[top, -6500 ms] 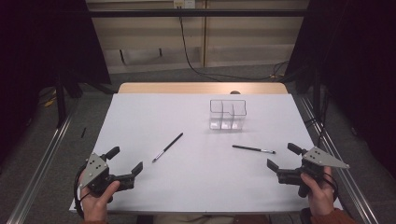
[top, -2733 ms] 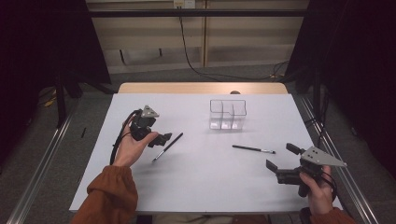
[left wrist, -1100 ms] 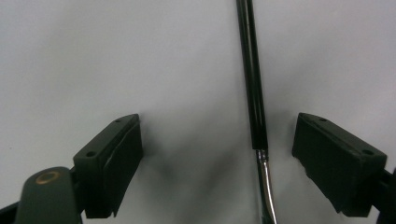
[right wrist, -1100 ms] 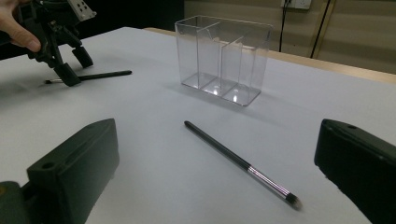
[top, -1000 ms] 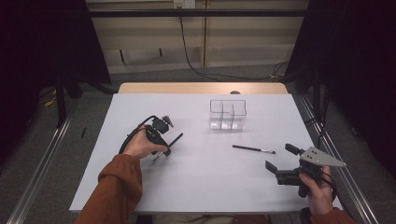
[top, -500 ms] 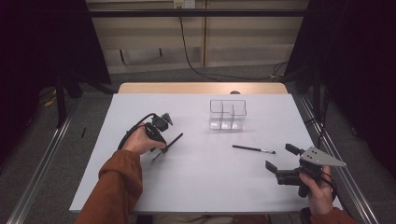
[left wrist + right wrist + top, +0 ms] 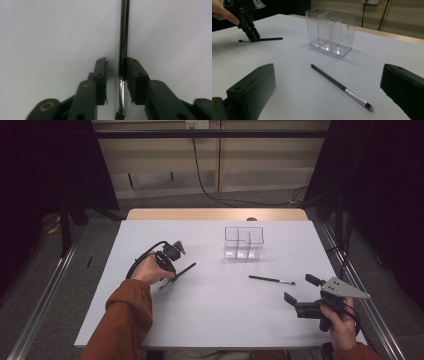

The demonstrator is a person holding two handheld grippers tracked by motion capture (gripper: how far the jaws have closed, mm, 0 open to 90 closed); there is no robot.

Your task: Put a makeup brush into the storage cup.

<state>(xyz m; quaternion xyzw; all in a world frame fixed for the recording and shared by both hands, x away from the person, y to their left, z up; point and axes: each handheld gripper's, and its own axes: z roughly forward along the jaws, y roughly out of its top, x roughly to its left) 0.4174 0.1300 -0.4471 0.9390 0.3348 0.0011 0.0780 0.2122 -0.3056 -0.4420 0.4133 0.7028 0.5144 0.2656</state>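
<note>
Slim black brush with silver ferrule (image 7: 123, 50) flat on white table (image 7: 215, 315), between jaws of left gripper (image 7: 117, 71) just closing: one pad touching, other just beside. Right gripper (image 7: 301, 295) spread wide, well apart; clear plastic compartment box (image 7: 244, 242) beyond.

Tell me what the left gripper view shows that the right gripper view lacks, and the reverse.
Left gripper view: close up, the left tool's jaws, just closing, flank the first brush; one touches it, the other leaves a gap. Right gripper view: the right tool's wide-open jaws, a second brush lying ahead, and the clear organiser. Both: the first brush on the white table.
</note>
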